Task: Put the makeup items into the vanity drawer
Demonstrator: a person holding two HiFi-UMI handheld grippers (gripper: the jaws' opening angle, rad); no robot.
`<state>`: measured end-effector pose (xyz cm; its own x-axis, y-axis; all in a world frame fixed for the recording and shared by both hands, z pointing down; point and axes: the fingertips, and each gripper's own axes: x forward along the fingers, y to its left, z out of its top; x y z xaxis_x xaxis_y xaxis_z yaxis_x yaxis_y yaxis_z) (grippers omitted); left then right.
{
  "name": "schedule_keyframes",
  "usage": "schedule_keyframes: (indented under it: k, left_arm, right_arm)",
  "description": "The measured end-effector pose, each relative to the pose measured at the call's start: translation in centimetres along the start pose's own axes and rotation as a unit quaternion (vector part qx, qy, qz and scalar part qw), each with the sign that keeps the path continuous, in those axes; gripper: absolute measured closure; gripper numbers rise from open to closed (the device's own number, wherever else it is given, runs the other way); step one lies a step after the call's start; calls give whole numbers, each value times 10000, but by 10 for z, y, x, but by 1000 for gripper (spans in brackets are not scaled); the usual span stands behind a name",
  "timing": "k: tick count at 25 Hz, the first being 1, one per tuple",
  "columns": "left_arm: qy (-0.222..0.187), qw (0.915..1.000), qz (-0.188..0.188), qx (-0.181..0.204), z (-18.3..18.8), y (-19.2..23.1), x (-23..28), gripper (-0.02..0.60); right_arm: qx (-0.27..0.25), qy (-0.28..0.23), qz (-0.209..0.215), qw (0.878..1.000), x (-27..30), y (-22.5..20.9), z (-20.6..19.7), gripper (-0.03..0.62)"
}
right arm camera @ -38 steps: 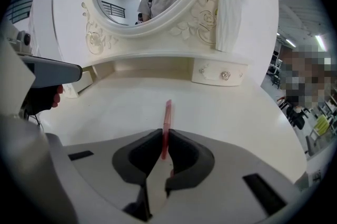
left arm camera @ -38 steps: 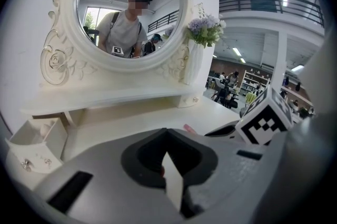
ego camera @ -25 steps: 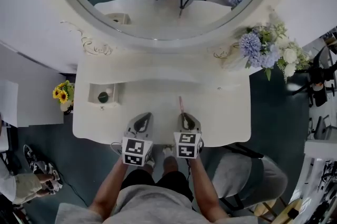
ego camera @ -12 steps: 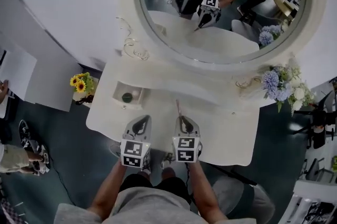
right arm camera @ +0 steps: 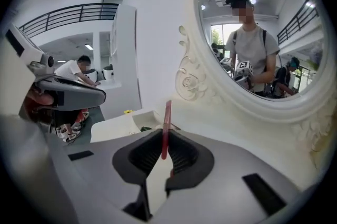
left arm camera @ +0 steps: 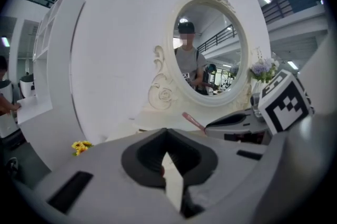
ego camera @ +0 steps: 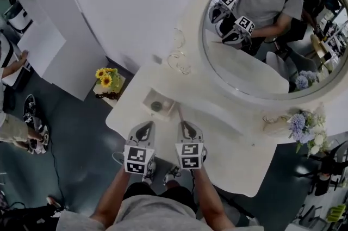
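Observation:
A slim pink makeup stick (ego camera: 179, 113) stands out of my right gripper (ego camera: 182, 125), whose jaws are shut on it. In the right gripper view the pink stick (right arm camera: 167, 123) rises upright from between the dark pads. Just past its tip lies the small open compartment (ego camera: 150, 98) in the vanity top, with a dark green round item (ego camera: 156, 106) inside. My left gripper (ego camera: 147, 126) hangs beside the right one, over the table's near-left edge. Its jaws meet at the tip in the left gripper view (left arm camera: 167, 133), with nothing between them.
The oval mirror (ego camera: 266, 34) rises behind the white vanity top (ego camera: 228, 154). A pot of sunflowers (ego camera: 106, 79) stands on the floor left of the table. Blue and white flowers (ego camera: 304, 125) sit at the right end. A person (ego camera: 11, 116) stands far left.
Both grippers have swung left along the table's front edge, towards the end with the open compartment. The pink stick stays in the right jaws.

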<state>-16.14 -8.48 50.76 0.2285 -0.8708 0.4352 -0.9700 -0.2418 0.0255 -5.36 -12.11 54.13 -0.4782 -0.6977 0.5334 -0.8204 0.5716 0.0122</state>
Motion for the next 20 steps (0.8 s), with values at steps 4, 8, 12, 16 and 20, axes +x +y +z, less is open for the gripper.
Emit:
schedule_keyframes:
  k: [4, 8, 12, 16, 20]
  left_arm:
    - [-13, 9992, 340, -207, -5, 26, -2, 581]
    - [-38, 9973, 624, -395, -8, 45, -3, 581]
    - [8, 9946, 873, -568, -16, 58, -3, 581]
    - [74, 9920, 1056, -689, -26, 69, 1, 581]
    - [166, 9889, 1212, -846, -41, 74, 1, 581]
  right_arm:
    - [-312, 14, 345, 9989, 26, 17, 14, 548]
    - [-538, 46, 622, 9966, 48, 29, 22, 548]
    - [-721, 176, 882, 9933, 68, 37, 22, 548]
    - [-922, 262, 1128, 9890, 90, 44, 17, 548]
    - [-1104, 356, 1329, 9843, 108, 53, 10, 548]
